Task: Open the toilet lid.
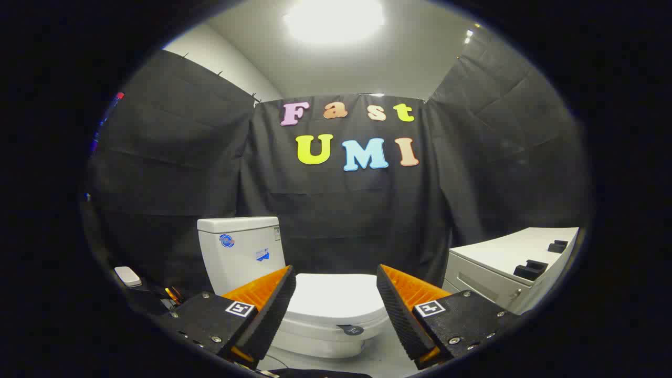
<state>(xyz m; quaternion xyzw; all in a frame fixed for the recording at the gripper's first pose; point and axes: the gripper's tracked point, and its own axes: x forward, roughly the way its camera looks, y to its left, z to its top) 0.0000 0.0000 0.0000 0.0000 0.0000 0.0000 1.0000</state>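
Toilet lid [336, 296] lies flat and closed on a white toilet, and I see it through the gap between my two fingers, a little ahead of them and lower down. My jaws [336, 296] are released: the fingers stand wide apart with nothing between them but the view of the lid, and neither finger touches anything. The ribbed inner face of my left finger [270, 315] and that of my right finger [401, 315] angle toward each other. Each finger mount carries a small square black-and-white marker.

At the front edge of the lid sits a small dark tab [353, 329], roughly midway between my fingers. Below the lid the white bowl [315, 344] curves down toward a pale floor [386, 357].

Behind the lid and off to the left rises the white tank [241, 249], upright, with a small round blue sticker and another small label on its front face. Its flat top cover is in place.

To the right of the toilet, beyond my right finger, stands a white cabinet [504, 262] with two small dark blocks [530, 269] resting on its top. To the left, near my left finger, a small pale rounded object [127, 276] lies on a dark surface; I cannot tell what it is.

Black cloth hangs as the wall behind everything, and a bright ceiling light [333, 21] glares above.
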